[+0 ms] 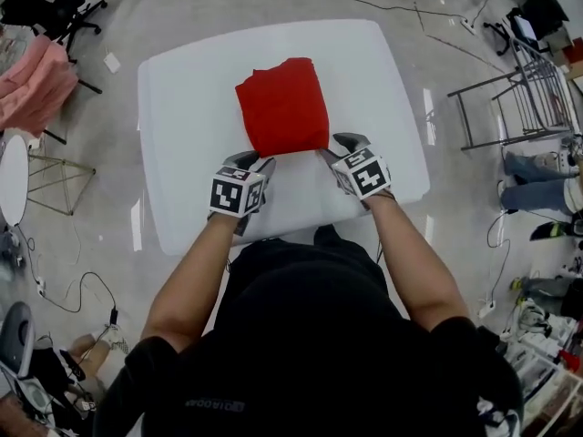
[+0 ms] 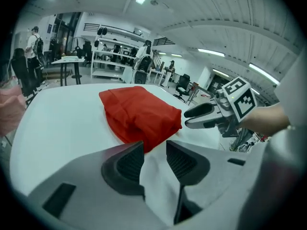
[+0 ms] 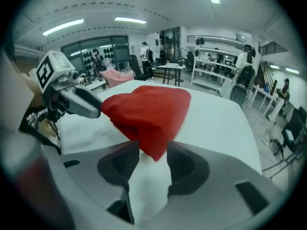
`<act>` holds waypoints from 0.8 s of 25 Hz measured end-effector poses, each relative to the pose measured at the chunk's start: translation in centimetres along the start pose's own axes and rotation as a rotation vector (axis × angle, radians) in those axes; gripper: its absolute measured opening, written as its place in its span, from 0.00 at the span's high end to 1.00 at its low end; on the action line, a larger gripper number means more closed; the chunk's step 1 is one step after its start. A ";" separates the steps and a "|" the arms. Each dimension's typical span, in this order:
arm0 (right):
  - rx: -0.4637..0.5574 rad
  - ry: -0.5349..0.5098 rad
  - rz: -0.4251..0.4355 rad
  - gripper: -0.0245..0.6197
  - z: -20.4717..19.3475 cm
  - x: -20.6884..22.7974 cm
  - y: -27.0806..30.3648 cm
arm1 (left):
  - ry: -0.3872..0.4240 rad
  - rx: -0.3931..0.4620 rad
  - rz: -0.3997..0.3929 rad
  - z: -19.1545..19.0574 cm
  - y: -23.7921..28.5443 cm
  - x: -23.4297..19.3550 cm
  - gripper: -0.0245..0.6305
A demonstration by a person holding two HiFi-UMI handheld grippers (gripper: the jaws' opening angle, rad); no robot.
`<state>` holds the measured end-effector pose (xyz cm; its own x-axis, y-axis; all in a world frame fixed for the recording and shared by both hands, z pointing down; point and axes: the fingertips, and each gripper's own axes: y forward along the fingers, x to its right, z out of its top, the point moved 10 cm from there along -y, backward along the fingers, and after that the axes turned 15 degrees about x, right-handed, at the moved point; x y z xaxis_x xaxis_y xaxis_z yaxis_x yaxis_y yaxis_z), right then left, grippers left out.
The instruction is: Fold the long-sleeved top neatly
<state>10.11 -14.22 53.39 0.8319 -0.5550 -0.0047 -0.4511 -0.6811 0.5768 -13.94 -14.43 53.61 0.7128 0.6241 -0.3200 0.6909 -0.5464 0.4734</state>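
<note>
- Head view: a folded red long-sleeved top [image 1: 282, 107] lies as a compact rectangle in the middle of the white table [image 1: 182, 153]. The left gripper [image 1: 261, 164] and right gripper [image 1: 335, 149] sit at its two near corners.
- Left gripper view: the jaws are spread, with bare table between them. The top's corner is just beyond the tips.
- Right gripper view: the jaws are spread. The top's red corner dips between the tips, unpinched.
</note>
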 end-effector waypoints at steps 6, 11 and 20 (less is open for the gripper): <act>-0.027 -0.161 -0.018 0.70 -1.0 -0.9 1.8 | -0.003 -0.033 0.112 -0.8 0.8 0.0 0.92; 0.066 -0.186 -0.005 0.89 -1.0 0.0 0.4 | -0.080 0.024 0.115 0.6 -0.8 -1.1 0.92; 0.042 -0.097 -0.037 0.91 -4.1 2.1 -1.3 | -0.145 -0.039 -0.037 0.7 -2.1 0.5 0.93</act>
<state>13.79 -12.59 55.95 0.8138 -0.5715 -0.1054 -0.4357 -0.7200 0.5402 -14.94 -13.36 51.90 0.6987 0.5548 -0.4516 0.7139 -0.5003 0.4899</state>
